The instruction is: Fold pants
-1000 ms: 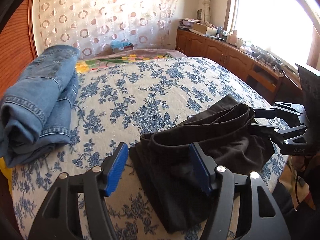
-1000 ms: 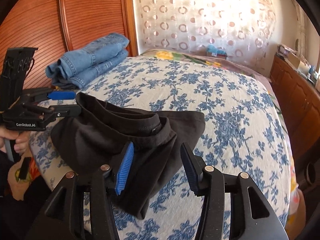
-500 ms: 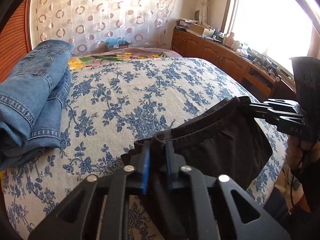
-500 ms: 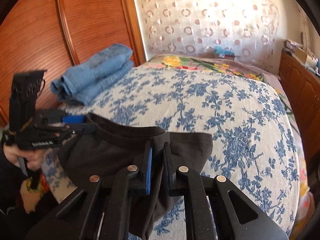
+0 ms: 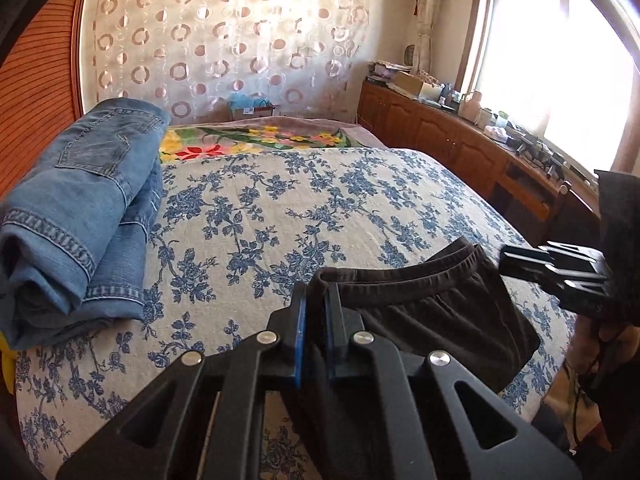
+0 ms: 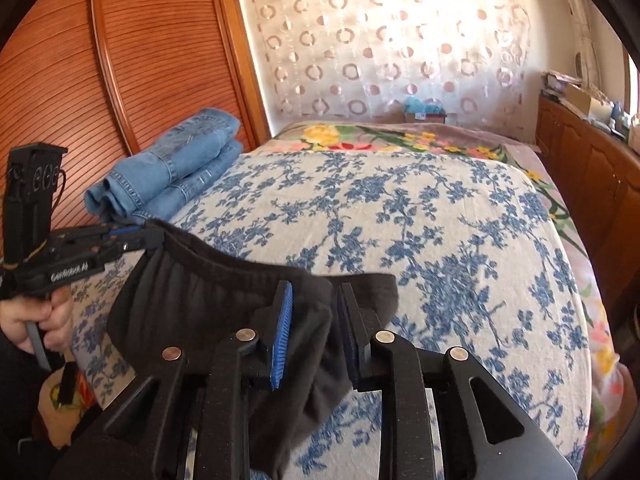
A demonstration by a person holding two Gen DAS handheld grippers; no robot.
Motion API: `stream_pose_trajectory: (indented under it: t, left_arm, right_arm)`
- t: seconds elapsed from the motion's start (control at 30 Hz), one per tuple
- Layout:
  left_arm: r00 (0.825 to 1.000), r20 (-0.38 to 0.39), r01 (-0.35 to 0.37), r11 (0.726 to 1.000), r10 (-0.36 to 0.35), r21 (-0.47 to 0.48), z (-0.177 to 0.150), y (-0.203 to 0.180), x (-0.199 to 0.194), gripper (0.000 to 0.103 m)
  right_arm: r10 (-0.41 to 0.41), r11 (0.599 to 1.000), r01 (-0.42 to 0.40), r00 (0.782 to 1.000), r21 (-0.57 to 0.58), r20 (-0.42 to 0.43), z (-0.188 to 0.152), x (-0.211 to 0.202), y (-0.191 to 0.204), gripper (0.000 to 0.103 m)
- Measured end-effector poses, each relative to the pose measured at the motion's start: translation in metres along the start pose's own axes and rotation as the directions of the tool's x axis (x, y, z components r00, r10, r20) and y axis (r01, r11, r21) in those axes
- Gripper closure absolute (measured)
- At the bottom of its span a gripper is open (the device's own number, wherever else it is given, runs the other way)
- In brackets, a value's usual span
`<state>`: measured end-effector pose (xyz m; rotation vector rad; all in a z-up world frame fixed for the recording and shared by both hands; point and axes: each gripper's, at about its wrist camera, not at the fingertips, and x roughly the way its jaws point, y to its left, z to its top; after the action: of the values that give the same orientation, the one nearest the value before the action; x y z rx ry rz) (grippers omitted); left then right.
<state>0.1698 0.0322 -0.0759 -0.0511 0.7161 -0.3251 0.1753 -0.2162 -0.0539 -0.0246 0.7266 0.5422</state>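
Dark brown pants (image 5: pixel 420 312) hang by the waistband over the near edge of the bed. My left gripper (image 5: pixel 316 296) is shut on the waistband's left end; the right wrist view shows it (image 6: pixel 152 236) at the far left with a hand (image 6: pixel 36 316) on its handle. My right gripper (image 6: pixel 314 292) has its jaws opening. The pants (image 6: pixel 200 300) bunch loosely between its pads, and the ribbed blue face of the left pad (image 6: pixel 282 332) shows. In the left wrist view the right gripper (image 5: pixel 506 258) sits at the waistband's right end.
Folded blue jeans (image 5: pixel 80 220) lie at the bed's left side, by the wooden slatted door (image 6: pixel 140 60). The blue-flowered bedspread (image 5: pixel 280 200) stretches ahead. Wooden cabinets (image 5: pixel 460 148) with clutter run under the window at the right.
Both grippers closed on the waistband and lifted it taut. The left one stays clamped. The right one's jaws have since parted again around the cloth.
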Motion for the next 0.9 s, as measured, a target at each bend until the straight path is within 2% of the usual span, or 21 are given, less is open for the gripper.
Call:
stream_pose_trajectory:
  t: [0.33,0.67,0.9]
  left_arm:
    - [0.999,-0.031,-0.032,0.999,0.033,0.011,-0.008,-0.001,0.012,0.099]
    - [0.996,-0.054,-0.070,0.997,0.072,0.032,-0.016,-0.002,0.024,0.097]
    - [0.996,-0.057,-0.060,0.998,0.062,0.027,-0.024,0.000,0.027,0.095]
  right_arm:
    - [0.007,0.999,-0.010,0.997,-0.037,-0.079,-0.037,-0.009,0.009,0.080]
    - [0.010,0.998,-0.015,0.996,-0.061,-0.086,-0.040,-0.009,0.019,0.080]
    - [-0.003,0.999,-0.004,0.992,-0.053,-0.130,-0.045,-0.002,0.017,0.081]
